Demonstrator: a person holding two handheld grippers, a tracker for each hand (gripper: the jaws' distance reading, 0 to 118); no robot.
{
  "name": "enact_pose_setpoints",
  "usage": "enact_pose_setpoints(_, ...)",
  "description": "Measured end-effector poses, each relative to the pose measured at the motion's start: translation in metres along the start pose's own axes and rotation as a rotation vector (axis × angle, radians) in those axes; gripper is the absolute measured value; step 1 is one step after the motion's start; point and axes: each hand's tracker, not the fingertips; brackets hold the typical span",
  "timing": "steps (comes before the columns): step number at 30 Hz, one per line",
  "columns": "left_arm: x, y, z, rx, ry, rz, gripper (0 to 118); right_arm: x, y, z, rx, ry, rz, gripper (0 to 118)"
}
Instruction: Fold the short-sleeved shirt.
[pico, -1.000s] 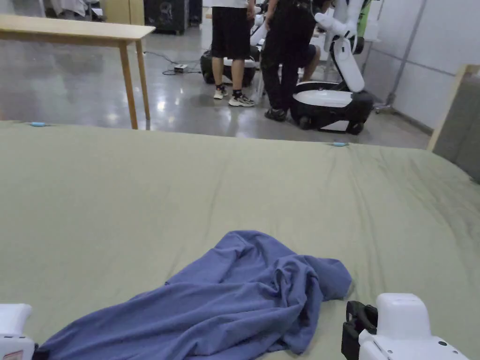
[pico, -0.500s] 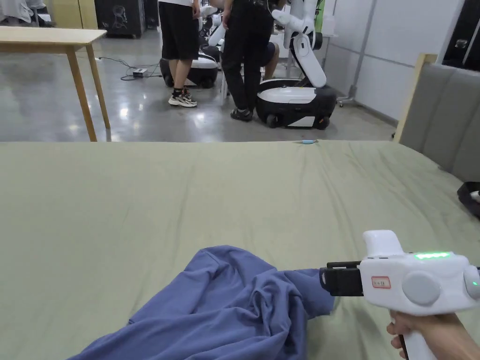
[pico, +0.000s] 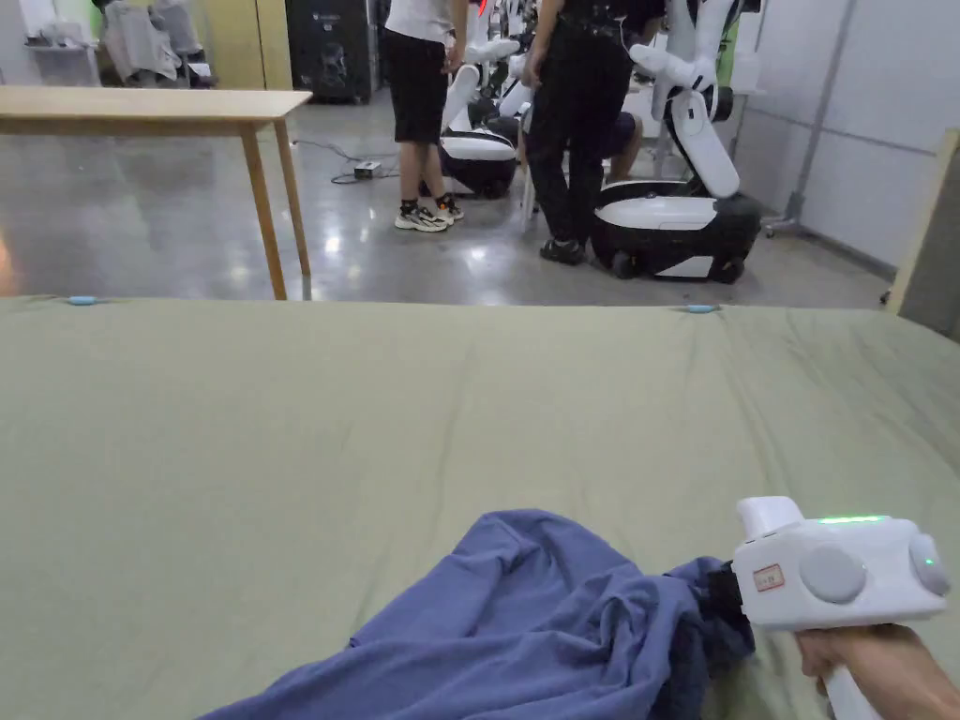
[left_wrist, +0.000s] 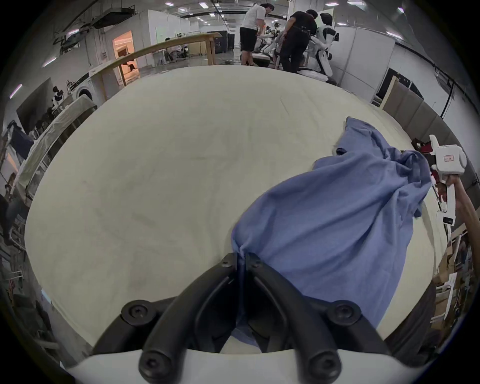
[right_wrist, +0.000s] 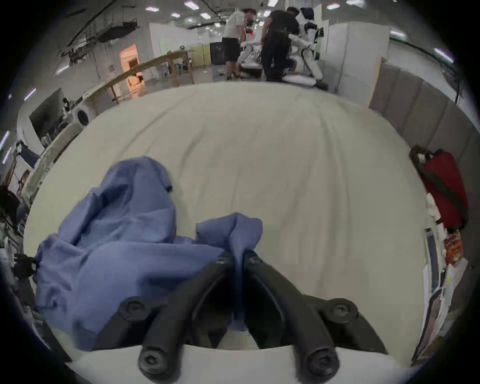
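— Left gripper view first: how does the left gripper (left_wrist: 241, 256) stand?

— Its two black jaws are pinched together on a bunched edge of the blue shirt (left_wrist: 335, 213), with cloth running down between them.

— And the right gripper (right_wrist: 237, 253)?

— Same story in the right gripper view: jaws closed tight on a fold of the shirt (right_wrist: 124, 233). From the head view, the white right gripper (pico: 727, 586) meets the shirt's right end, held by a hand (pico: 872, 656).

— Where does the shirt (pico: 553, 628) lie?

— Crumpled at the near side of the green bed sheet (pico: 375, 412), right of centre, stretched between the two grippers.

— Beyond that?

— A wooden table (pico: 150, 103) far left, two people standing by a white robot (pico: 675, 202) at the far side.
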Motion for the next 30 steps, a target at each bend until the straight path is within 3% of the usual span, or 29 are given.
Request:
enact_pose_setpoints(5, -0.022, 0.026, 0.051, 0.164, 0.019, 0.046, 2, 0.027, 0.019, 0.077, 0.151, -0.003, -0.005, 8)
enact_pose_setpoints(7, -0.031, 0.045, 0.077, 0.232, 0.030, 0.060, 2, 0.018, 0.019, 0.132, 0.214, -0.012, -0.017, 8)
enact_pose_setpoints(16, -0.030, 0.111, 0.166, 0.464, 0.186, -0.013, 2, 0.046, 0.041, 0.268, 0.420, -0.031, -0.043, 8)
enact_pose_setpoints(21, -0.020, 0.144, 0.199, 0.561, 0.213, -0.027, 2, 0.046, 0.056, 0.309, 0.481, -0.046, -0.039, 8)
enact_pose_setpoints(30, -0.003, 0.202, 0.216, 0.610, 0.233, -0.035, 2, 0.051, 0.095, 0.325, 0.532, -0.095, -0.067, 8)
